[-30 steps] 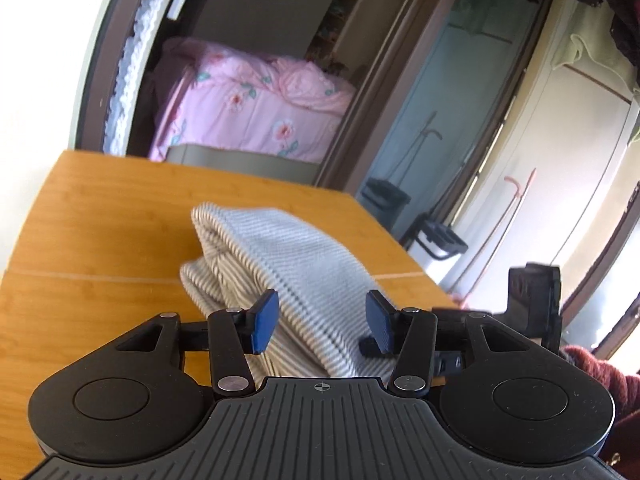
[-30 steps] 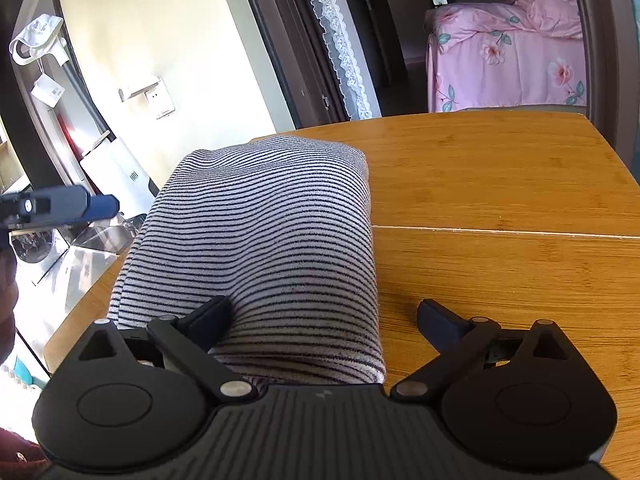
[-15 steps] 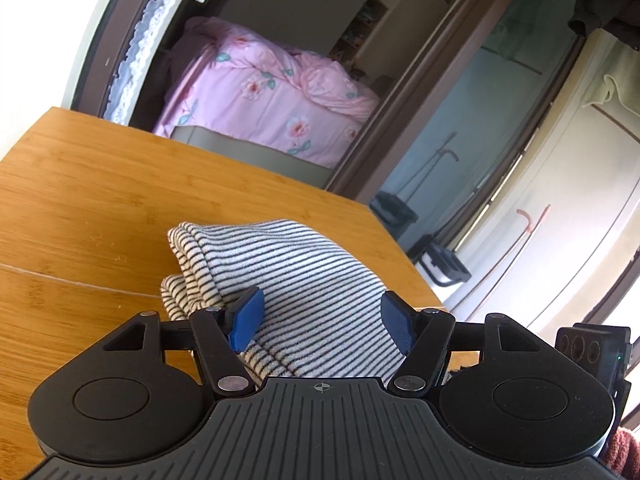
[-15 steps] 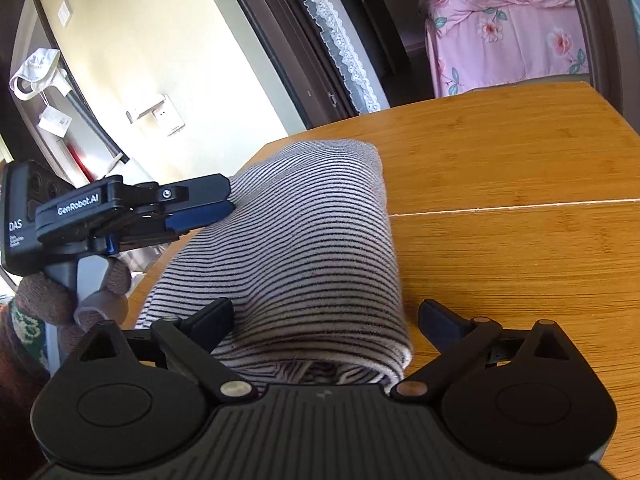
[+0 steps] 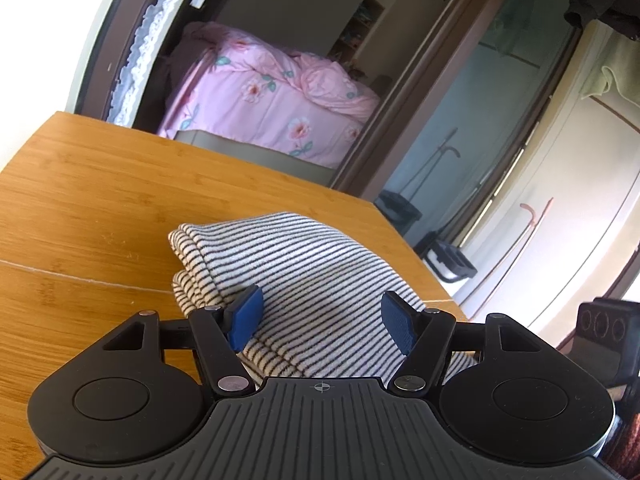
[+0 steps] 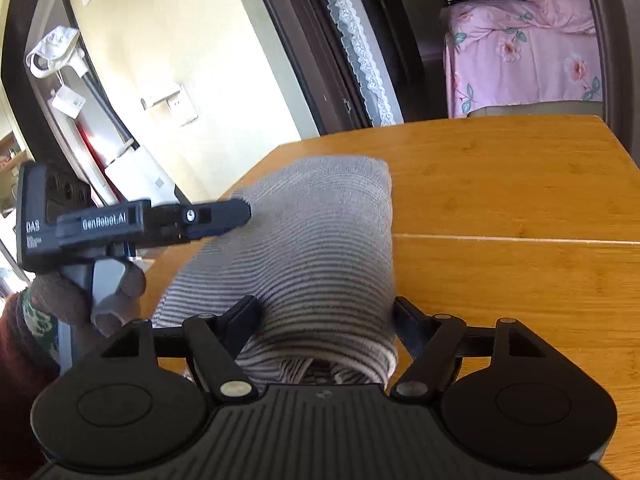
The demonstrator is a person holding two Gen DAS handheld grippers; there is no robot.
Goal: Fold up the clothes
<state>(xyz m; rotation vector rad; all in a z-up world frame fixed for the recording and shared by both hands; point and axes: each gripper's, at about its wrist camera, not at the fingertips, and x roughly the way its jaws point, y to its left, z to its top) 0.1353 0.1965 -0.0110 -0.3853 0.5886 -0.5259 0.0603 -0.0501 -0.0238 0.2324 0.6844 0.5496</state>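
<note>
Two tongs frame one folded striped garment (image 5: 304, 276) that lies on the wooden table (image 5: 92, 200), near the table's edge. In the left wrist view the left tongs (image 5: 322, 322) stand wide apart, their blue pads (image 5: 246, 316) spread over the near end of the garment and closed on nothing; the left pad sits just at the stacked folded edges, and whether it touches the cloth cannot be told. In the right wrist view the right tongs (image 6: 326, 328) are likewise spread wide, the rolled near end of the garment (image 6: 316, 256) lying between the two fingers (image 6: 244, 318), filling most of the gap, with no squeeze visible. The cloth looks motion-blurred there.

Further out in that view, the left tongs (image 6: 236, 216) reach in from the side with their tips against the garment's upper left flank, gripped by a gloved hand (image 6: 92, 296). A pale seam line (image 6: 516, 239) crosses the table beyond the garment's middle.

Past the table's far edge, a doorway with a lace curtain (image 6: 356, 44) opens onto a bed with a pink floral quilt (image 5: 276, 108). A wall switch (image 6: 182, 106) shows on the cream wall, and canes (image 5: 532, 216) lean by the glass door.
</note>
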